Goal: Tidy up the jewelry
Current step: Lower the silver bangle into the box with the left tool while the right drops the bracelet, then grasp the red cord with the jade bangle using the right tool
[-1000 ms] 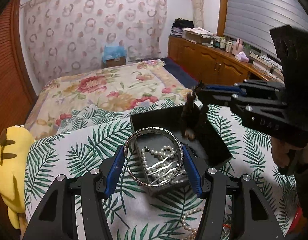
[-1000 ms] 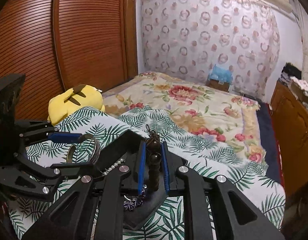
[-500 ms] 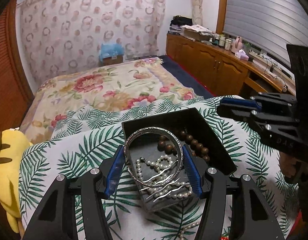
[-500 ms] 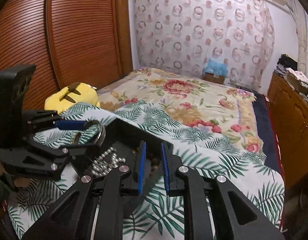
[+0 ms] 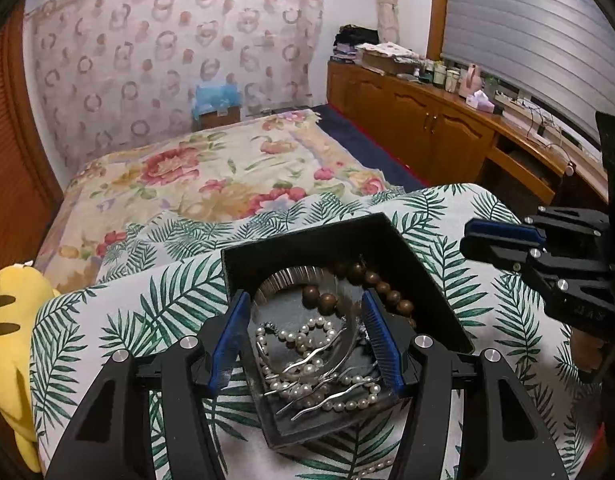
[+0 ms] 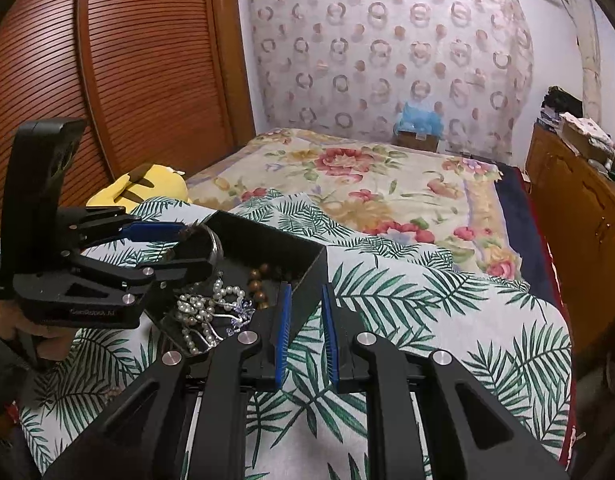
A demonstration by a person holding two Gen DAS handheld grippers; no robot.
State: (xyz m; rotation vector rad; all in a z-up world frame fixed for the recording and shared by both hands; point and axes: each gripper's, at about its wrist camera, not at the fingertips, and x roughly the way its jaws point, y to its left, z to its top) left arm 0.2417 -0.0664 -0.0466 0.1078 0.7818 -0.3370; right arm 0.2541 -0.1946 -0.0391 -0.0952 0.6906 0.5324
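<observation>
A black jewelry box (image 5: 307,242) (image 6: 267,236) sits on a palm-leaf cloth. Inside lie a pearl string (image 5: 307,330) (image 6: 205,306), brown wooden beads (image 5: 381,286) (image 6: 257,280) and wavy silver hairpins (image 5: 319,360). My left gripper (image 5: 305,312) (image 6: 175,242) hangs over the box, tilted down, shut on a silver bangle (image 5: 283,278) (image 6: 215,246) whose far rim dips into the box. My right gripper (image 6: 305,300) (image 5: 499,240) is slightly open and empty, just right of the box.
A yellow plush toy (image 5: 11,332) (image 6: 143,188) lies at the left. A floral bedspread (image 5: 211,172) stretches behind. Wooden cabinets (image 5: 447,136) run along the right wall. More pearls (image 5: 371,470) lie on the cloth in front of the box.
My right gripper dropped the brown wooden beads into the box and pulled back right, empty. My left gripper lowered and tilted the bangle into the box.
</observation>
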